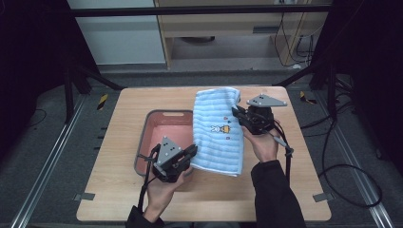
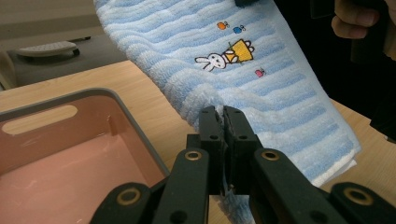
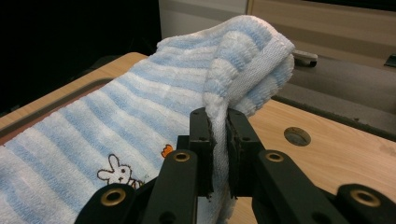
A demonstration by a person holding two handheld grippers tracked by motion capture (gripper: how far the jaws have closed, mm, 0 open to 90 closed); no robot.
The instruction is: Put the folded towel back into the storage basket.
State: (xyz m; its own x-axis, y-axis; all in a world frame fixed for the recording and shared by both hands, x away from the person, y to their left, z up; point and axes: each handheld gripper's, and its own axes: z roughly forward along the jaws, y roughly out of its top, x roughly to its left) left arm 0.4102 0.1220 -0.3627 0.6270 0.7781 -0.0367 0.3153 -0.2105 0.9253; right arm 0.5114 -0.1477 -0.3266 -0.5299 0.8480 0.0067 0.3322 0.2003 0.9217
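High view: towel (image 1: 217, 130) was held between both grippers, long axis running from the table's far edge toward the near edge
Left gripper (image 1: 189, 154) was clamped on the towel's near-left edge, just beside the pink bin (image 1: 157, 124); right gripper (image 1: 236, 113) was pinched on its far-right edge, nearer the table's far edge. Both sets of jaws were closed on cloth with fabric between them. The towel lay partly over the bin's right rim, so the bin sat directly to its left; my read is that any drop-in would go that way
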